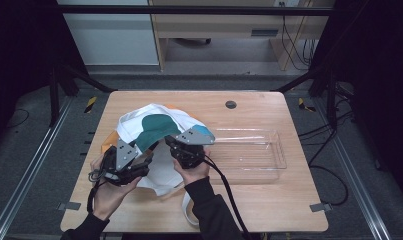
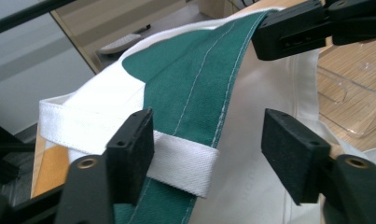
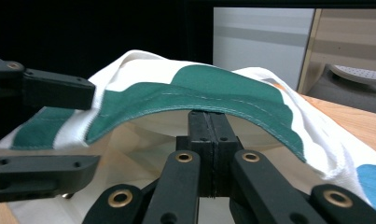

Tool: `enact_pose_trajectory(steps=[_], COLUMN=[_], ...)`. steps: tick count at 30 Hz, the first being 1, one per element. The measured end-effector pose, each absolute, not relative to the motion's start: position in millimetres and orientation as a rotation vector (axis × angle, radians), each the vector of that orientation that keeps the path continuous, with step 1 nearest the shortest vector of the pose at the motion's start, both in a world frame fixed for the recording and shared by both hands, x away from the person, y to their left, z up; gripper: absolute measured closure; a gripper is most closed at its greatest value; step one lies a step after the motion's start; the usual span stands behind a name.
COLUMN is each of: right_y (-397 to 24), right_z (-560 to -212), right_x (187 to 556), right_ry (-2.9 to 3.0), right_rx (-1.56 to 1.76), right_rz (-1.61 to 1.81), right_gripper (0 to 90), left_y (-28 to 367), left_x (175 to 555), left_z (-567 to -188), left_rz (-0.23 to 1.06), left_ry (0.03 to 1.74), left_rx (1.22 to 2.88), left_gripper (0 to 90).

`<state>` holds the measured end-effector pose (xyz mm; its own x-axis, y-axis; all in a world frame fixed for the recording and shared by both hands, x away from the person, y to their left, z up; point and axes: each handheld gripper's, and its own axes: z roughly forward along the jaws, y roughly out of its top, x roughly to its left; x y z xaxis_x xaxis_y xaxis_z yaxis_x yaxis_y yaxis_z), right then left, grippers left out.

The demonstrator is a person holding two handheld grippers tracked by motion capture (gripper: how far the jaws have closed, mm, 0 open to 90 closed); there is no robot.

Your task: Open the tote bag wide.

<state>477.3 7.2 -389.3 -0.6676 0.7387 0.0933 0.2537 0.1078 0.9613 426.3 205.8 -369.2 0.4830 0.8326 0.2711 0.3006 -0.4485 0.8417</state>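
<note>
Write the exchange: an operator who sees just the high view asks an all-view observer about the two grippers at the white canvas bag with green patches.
Operator: Is the left gripper gripping anything?
Observer: No. The left gripper stands open, astride the white webbing strap.
Operator: And the right gripper?
Observer: The right gripper is shut on the green stitched rim of the white canvas bag.

White bag (image 1: pixel 161 122) with green and blue patches (white stitching on the green), clear tray (image 1: pixel 249 155), light wooden table (image 1: pixel 269 205)
</note>
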Motion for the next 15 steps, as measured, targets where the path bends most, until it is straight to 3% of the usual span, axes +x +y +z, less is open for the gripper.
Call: enact_pose_trajectory(steps=[5,15], right_y=[11,11], right_z=[-391,-390], right_x=[477,477], right_ry=[1.995,2.002], right_rx=[0.945,0.935], right_rz=[1.585,1.584], right_gripper=[90.0,90.0], left_y=[209,196], left_x=[430,434], left_z=[-372,-367], left_rz=[0.919,0.933], left_ry=[0.954,0.924], left_rx=[1.971,1.994], left_gripper=[44.6,37.3])
